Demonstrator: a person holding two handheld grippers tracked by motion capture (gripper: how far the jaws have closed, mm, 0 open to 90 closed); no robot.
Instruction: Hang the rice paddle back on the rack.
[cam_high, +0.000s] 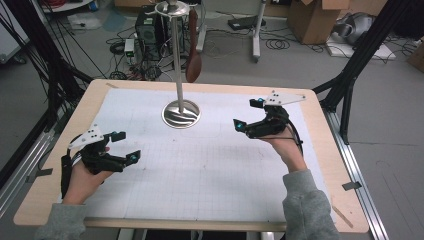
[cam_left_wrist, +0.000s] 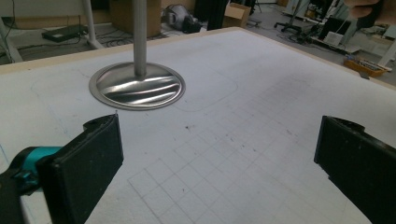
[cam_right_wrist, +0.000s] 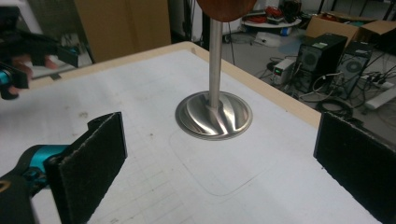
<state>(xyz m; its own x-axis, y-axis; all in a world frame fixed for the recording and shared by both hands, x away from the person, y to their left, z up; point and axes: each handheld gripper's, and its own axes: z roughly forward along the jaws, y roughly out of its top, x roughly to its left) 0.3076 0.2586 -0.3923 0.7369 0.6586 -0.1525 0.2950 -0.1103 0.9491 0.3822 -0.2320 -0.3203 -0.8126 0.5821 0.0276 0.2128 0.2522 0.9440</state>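
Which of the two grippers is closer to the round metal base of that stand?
The right gripper. It sits just to the right of the stand base, level with it. The left gripper is farther off, to the base's left and nearer the person. Both are open and hold nothing.

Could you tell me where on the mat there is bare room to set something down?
The white mat is bare between the left tool and the right tool, down to the near edge. The far corners either side of the stand are free too. It is tightest under the wooden spoon hanging from the stand.
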